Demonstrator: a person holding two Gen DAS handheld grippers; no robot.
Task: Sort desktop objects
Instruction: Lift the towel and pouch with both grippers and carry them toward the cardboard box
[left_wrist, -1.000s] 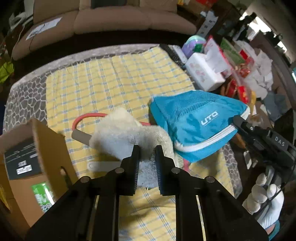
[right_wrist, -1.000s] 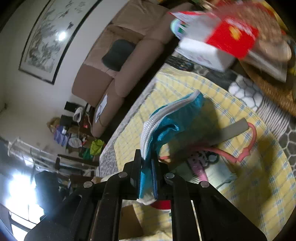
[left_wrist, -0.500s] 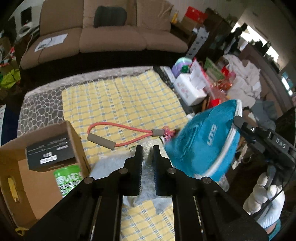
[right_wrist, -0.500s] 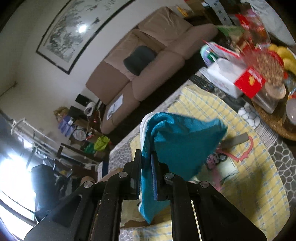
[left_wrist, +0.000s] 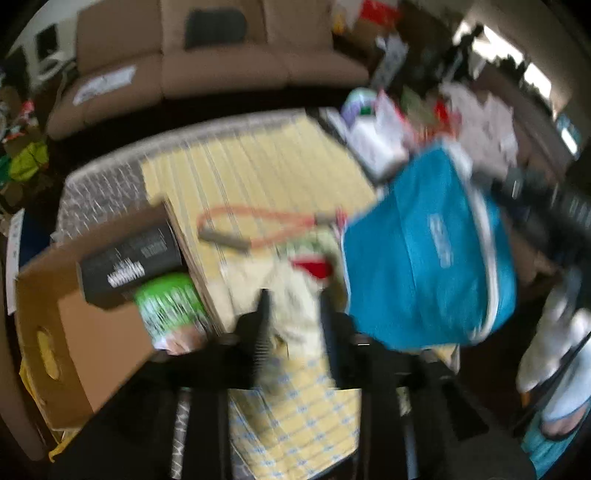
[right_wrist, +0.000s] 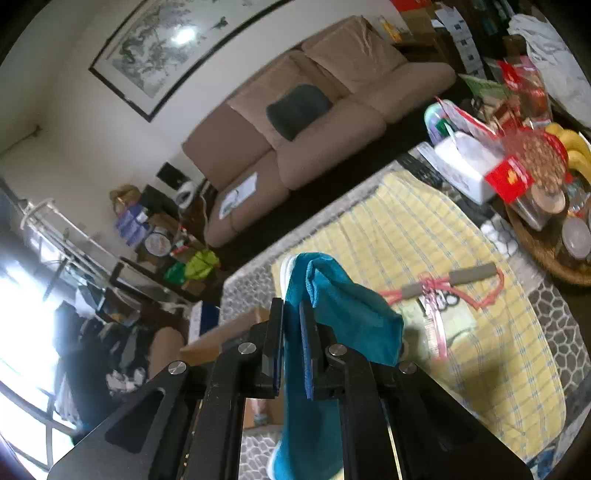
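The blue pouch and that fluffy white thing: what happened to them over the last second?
The blue pouch, pinched in the right gripper, was lifted off the yellow cloth and now hangs in the air. The left gripper raised the fluffy white cloth, and its jaws are now opening around it. The red resistance band and cardboard box stayed put.

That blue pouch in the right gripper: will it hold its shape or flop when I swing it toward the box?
Likely floppy: the blue pouch folds and drapes below the right gripper. Probably light, since a pinch on one edge carries it. It may swing, so move gently toward the cardboard box.
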